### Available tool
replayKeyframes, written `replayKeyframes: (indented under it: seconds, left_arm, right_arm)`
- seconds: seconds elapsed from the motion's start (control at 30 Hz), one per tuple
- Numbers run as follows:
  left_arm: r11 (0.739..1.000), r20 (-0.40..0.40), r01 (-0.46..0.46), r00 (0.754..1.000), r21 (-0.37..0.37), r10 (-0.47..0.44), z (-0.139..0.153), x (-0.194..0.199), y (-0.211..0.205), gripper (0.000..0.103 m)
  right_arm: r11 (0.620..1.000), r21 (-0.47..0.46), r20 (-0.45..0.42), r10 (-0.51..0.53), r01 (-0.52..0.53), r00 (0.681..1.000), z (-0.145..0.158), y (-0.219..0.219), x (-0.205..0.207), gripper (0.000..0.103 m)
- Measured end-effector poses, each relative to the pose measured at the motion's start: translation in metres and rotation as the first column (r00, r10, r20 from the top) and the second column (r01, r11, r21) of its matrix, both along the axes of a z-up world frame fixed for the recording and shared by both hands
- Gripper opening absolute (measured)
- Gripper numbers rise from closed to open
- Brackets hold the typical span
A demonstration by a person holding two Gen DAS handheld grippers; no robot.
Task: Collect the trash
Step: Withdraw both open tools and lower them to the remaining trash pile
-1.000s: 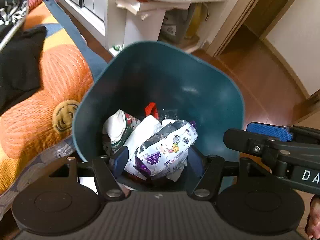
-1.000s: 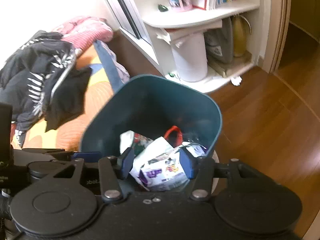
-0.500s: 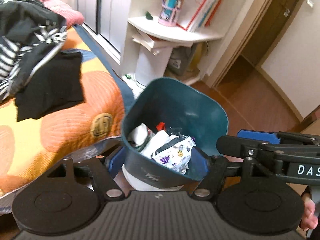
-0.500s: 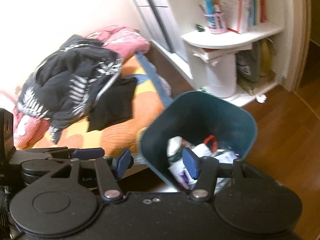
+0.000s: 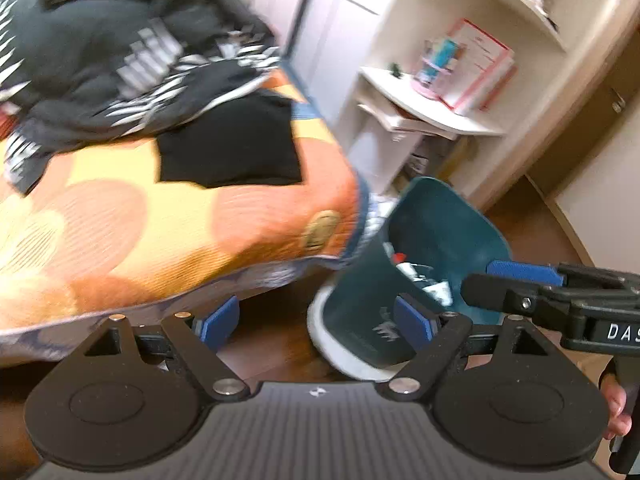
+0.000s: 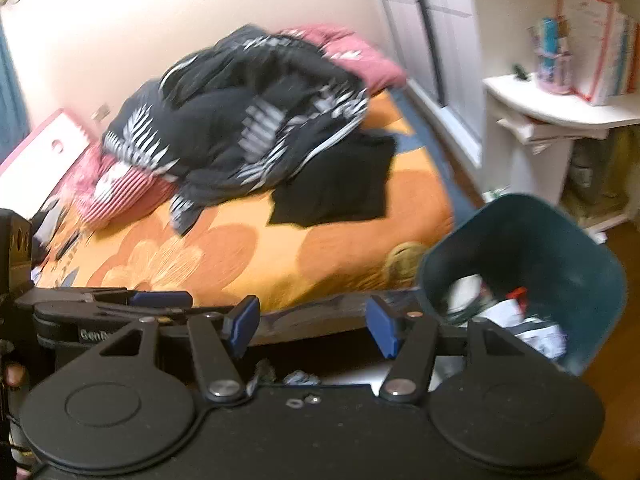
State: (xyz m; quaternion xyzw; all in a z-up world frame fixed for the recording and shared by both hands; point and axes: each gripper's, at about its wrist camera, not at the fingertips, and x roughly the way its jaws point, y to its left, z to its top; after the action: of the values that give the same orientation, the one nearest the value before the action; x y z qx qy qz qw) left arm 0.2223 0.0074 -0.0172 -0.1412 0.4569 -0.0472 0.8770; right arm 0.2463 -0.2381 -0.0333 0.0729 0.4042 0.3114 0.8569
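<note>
The left tongs (image 5: 318, 320) are opening, their blue pads wide apart with nothing between them but floor and, behind the right pad, the outer wall of the teal bin (image 5: 444, 240). The right tongs (image 6: 310, 326) stand open as well, empty, with the edge of the bed (image 6: 256, 256) showing in the gap. The bin stands on the wooden floor (image 5: 536, 236) just beside the corner of the bed, and it looks tilted in both views, its mouth facing the cameras. Inside it lies the trash (image 6: 532, 328): white and printed wrappers, crumpled together, with a small red piece (image 6: 517, 293) sticking up among them. On the bed's orange flowered cover, a heap of black and white patterned clothes (image 6: 256, 120) lies near a flat black garment (image 6: 340, 188). Past the bin a white shelf unit (image 6: 560, 112) carries books and a pink cup of pens (image 5: 434, 68). In the left wrist view the right tongs reach in from the right edge, above the bin's rim, with fingers of a hand (image 5: 614, 404) below. Both views are blurred
</note>
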Motion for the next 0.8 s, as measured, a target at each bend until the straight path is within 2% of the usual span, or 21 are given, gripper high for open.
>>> replayKeyframes:
  seconds: [0.13, 0.23, 0.47, 0.57, 0.67, 0.73, 0.8]
  left_arm:
    - [0.996, -0.019, -0.087, 0.996, -0.018, 0.086, -0.018, -0.014, 0.041, 0.085]
    - [0.987, -0.052, -0.157, 0.986, -0.026, 0.156, -0.040, -0.023, 0.070, 0.085]
    - [0.960, -0.154, -0.281, 0.948, 0.004, 0.278, -0.109, -0.034, 0.127, 0.085]
    - [0.942, -0.211, -0.334, 0.919, 0.027, 0.332, -0.146, -0.036, 0.151, 0.085]
    - [0.916, -0.276, -0.394, 0.874, 0.080, 0.400, -0.183, -0.035, 0.171, 0.085]
    - [0.902, -0.312, -0.407, 0.846, 0.144, 0.432, -0.209, -0.032, 0.180, 0.085]
    - [0.903, -0.351, -0.390, 0.832, 0.183, 0.430, -0.233, -0.027, 0.188, 0.085]
  right_arm:
    - [0.998, -0.016, -0.047, 0.062, -0.063, 0.997, -0.019, 0.033, -0.001, 0.060]
    - [0.991, -0.065, -0.055, 0.116, -0.120, 0.992, -0.040, 0.063, -0.005, 0.060]
    - [0.964, -0.146, -0.138, 0.203, -0.222, 0.969, -0.104, 0.126, -0.003, 0.060]
    - [0.951, -0.163, -0.181, 0.232, -0.262, 0.956, -0.132, 0.149, -0.002, 0.060]
    - [0.944, -0.167, -0.235, 0.244, -0.286, 0.941, -0.162, 0.169, 0.004, 0.060]
    - [0.942, -0.173, -0.253, 0.239, -0.287, 0.937, -0.182, 0.182, 0.009, 0.060]
    - [0.939, -0.189, -0.268, 0.232, -0.288, 0.935, -0.203, 0.195, 0.015, 0.060]
